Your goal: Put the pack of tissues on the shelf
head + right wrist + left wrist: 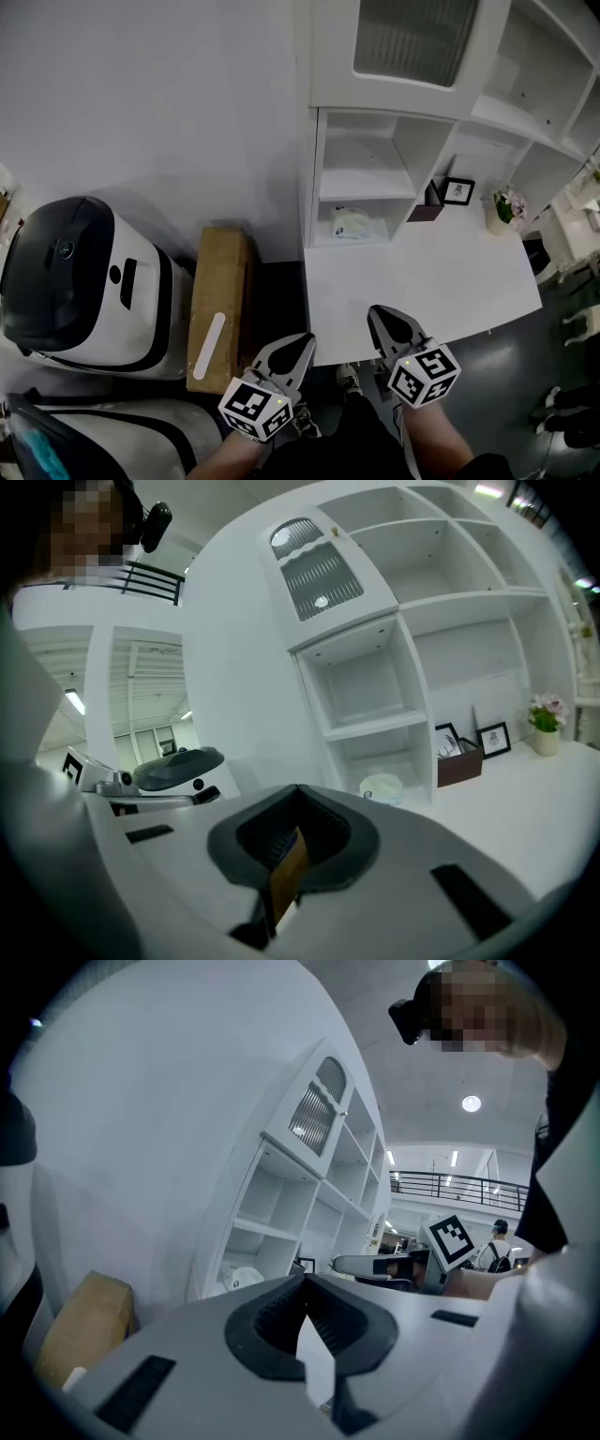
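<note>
The pack of tissues (pixel 352 223) is a pale, soft packet lying in the lowest open compartment of the white shelf unit (pixel 323 141), at the back left of the desk. It also shows in the left gripper view (pixel 246 1279) and the right gripper view (pixel 382 787). My left gripper (pixel 305 337) hangs just off the desk's front left corner, its jaws shut with nothing between them. My right gripper (pixel 375 311) hovers over the desk's front edge, also shut and empty. Both are far from the packet.
A white desk (pixel 450 272) carries a small picture frame (pixel 457 190), a dark brown box (pixel 427 208) and a flower pot (pixel 502 211) at the back. Left of the desk stand a cardboard box (pixel 217 305) and a white-and-black machine (pixel 75 281).
</note>
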A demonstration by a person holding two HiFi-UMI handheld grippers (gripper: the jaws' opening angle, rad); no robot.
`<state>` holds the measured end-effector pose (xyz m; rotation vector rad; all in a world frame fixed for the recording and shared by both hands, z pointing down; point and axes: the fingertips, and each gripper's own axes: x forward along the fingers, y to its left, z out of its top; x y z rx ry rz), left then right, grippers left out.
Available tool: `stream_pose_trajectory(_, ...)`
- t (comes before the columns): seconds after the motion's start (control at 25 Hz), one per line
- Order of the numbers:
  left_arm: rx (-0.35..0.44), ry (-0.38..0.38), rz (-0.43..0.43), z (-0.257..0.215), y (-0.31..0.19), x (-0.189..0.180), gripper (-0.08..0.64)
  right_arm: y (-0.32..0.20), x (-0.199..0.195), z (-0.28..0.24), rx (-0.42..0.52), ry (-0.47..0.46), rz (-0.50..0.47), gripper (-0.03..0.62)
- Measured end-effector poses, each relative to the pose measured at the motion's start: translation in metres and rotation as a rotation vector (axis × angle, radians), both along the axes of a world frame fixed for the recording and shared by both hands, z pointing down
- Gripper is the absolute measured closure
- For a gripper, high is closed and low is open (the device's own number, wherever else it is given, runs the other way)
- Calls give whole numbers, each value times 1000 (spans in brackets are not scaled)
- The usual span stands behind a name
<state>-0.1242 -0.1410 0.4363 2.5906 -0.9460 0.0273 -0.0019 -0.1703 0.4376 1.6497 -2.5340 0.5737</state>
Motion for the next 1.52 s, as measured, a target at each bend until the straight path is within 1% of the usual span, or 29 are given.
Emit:
stream_pose_trajectory(0.16,-2,-2,11,1,11,-4,561,22,-7,0,-7,6,5,588)
stream_pose_trajectory(0.28,-3,-4,-6,-3,20,-5,561,32,-9,-1,-12,14,-16,588)
stream_pose_trajectory(0.44,-2,-12,-24,-6,32,1,561,43,-2,-5,-6,17,-40,588)
stream_pose_trajectory(0.72,-3,-23,-42,-8,51,43,561,62,26,-10,5,-9,-88,588)
stream_pose_trajectory(0.92,6,-56,-36,-9,76,73,561,87,49,-8,3,-33,-109,588)
stream_pose_trajectory(1.2,10,-69,-54,-9,101,101,561,111,71,-6,8,-48,-138,589)
stream_pose_trajectory(1.52,14,-77,-93,-9,127,118,561,137,85,-5,12,-55,-183,589)
